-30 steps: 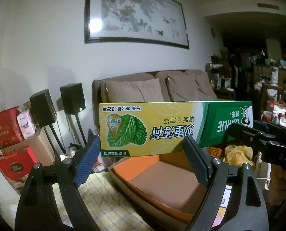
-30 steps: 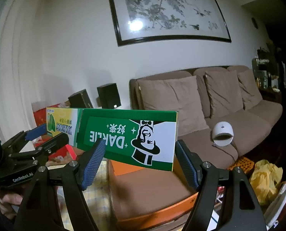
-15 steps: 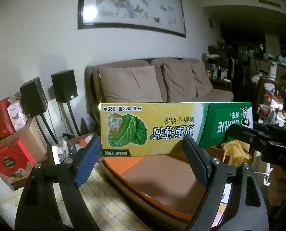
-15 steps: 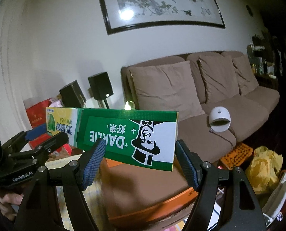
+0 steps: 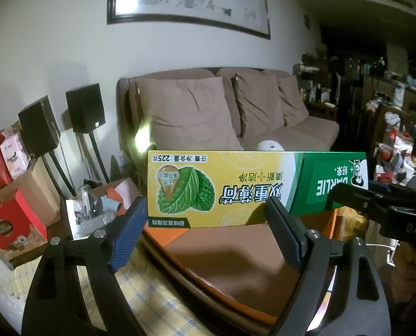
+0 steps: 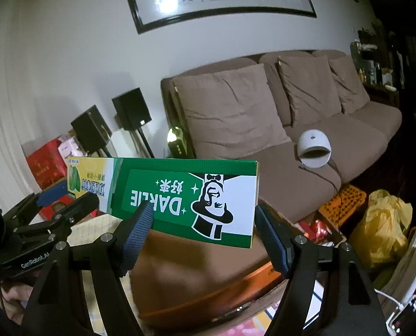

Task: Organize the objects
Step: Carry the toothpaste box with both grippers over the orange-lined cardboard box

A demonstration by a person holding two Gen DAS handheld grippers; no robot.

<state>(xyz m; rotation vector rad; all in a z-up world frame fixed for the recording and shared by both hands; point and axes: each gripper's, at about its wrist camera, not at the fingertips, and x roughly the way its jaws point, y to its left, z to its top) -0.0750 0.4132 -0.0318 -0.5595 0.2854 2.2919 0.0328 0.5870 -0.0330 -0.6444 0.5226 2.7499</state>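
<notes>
– While you have both hands up, where is the toothpaste box [image 5: 235, 187]?

– It is off the table, lying lengthwise across the tips of both my tools, with its print upside down to me. The yellow end with the leaf is on my left and the green end is on my right.

– What is under it?

– A shallow tray [image 5: 174, 235] with an orange rim and a brown floor. The box hangs over it without touching it. The tray sits on a yellow checked cloth [image 5: 152, 302], and the brown sofa [image 5: 263, 117] is behind.

– How are your fingers?

– They are spread wide on both sides. On my left gripper [image 5: 205, 207], the yellow end of the box meets the tip of the outer finger, while the inner finger stands in front of the box face. My right gripper [image 6: 203, 212] mirrors that: the green end is at the tip of its outer finger, and the inner finger is in front.

– So neither pair is clamped on it?

– No, because the box runs on past each inner finger. I cannot tell how hard the outer tips press on the ends.
</notes>
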